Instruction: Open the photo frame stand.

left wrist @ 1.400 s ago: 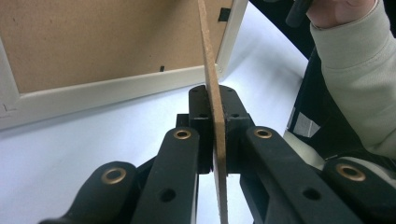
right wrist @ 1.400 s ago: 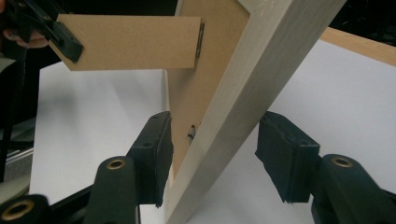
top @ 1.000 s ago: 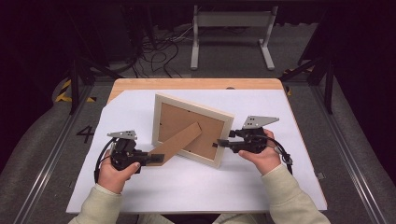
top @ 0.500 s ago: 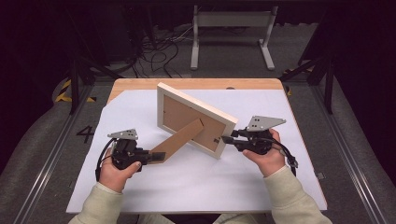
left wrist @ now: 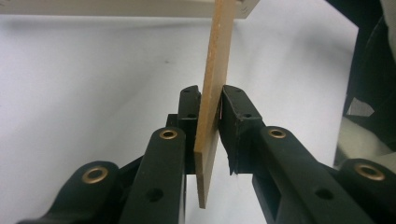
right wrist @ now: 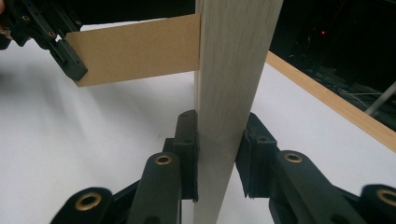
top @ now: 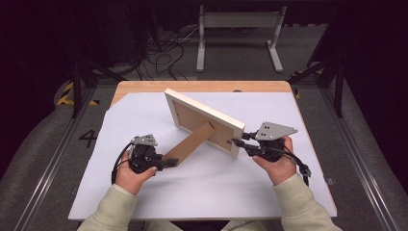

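A pale wooden picture frame (top: pixel 204 114) stands on edge across the white sheet, its brown back facing me. Its brown stand leg (top: pixel 192 143) slants down to my left gripper (top: pixel 172 162). In the left gripper view the leg (left wrist: pixel 212 93) sits between the jaws of the left gripper (left wrist: pixel 211 116), which have just been opening. A sliver of gap shows at the right pad. My right gripper (top: pixel 238 143) has closed in on the frame's near right end. Its pads press both faces of the frame (right wrist: pixel 233 70) in the right gripper view (right wrist: pixel 219 135).
The white sheet (top: pixel 144 192) covers a wooden table whose edge (top: pixel 202 86) shows at the back. Beyond it a grey metal stand (top: pixel 238 21) and loose cables (top: pixel 163 53) lie on the dark floor. Black rails flank both sides.
The frame has swung from leaning back with its rear towards me to standing on edge, turned diagonally. The right gripper shifted right with it. The left gripper moved slightly right and down.
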`<state>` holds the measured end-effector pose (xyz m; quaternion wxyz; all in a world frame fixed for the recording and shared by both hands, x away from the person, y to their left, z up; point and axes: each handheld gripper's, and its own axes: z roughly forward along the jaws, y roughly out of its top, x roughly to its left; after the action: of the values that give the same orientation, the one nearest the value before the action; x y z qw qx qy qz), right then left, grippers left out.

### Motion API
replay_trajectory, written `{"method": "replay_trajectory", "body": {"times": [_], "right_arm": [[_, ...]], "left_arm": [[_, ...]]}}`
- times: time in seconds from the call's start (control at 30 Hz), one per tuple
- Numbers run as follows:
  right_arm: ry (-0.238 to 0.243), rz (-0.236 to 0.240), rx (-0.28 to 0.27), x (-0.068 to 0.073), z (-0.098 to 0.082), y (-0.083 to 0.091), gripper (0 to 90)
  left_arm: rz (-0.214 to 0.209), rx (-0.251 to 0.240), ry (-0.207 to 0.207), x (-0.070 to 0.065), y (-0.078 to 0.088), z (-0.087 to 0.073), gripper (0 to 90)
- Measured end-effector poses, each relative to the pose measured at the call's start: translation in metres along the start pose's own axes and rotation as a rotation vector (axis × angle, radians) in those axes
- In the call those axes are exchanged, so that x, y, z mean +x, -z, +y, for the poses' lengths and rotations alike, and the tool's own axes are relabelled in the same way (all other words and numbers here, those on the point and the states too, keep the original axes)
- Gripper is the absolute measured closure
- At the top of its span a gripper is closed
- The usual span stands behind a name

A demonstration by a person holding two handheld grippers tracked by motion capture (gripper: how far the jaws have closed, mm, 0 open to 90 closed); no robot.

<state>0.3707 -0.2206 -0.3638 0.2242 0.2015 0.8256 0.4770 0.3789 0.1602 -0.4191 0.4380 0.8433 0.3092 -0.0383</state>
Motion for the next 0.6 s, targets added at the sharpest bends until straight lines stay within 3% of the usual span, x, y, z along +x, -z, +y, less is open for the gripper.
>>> {"method": "replay_trajectory", "body": {"times": [0.2, 0.5, 0.6], "right_arm": [[0.045, -0.016, 0.026, 0.003, -0.003, -0.002, 72.0], [0.054, -0.017, 0.060, 0.002, -0.010, -0.002, 71.8], [0.049, -0.011, 0.044, 0.001, -0.012, -0.002, 71.8]], "left_arm": [[0.039, 0.037, -0.058, 0.003, -0.011, 0.000, 70.6], [0.055, 0.055, -0.074, 0.003, -0.018, -0.001, 63.4], [0.053, 0.055, -0.075, 0.004, -0.018, 0.000, 62.3]]}}
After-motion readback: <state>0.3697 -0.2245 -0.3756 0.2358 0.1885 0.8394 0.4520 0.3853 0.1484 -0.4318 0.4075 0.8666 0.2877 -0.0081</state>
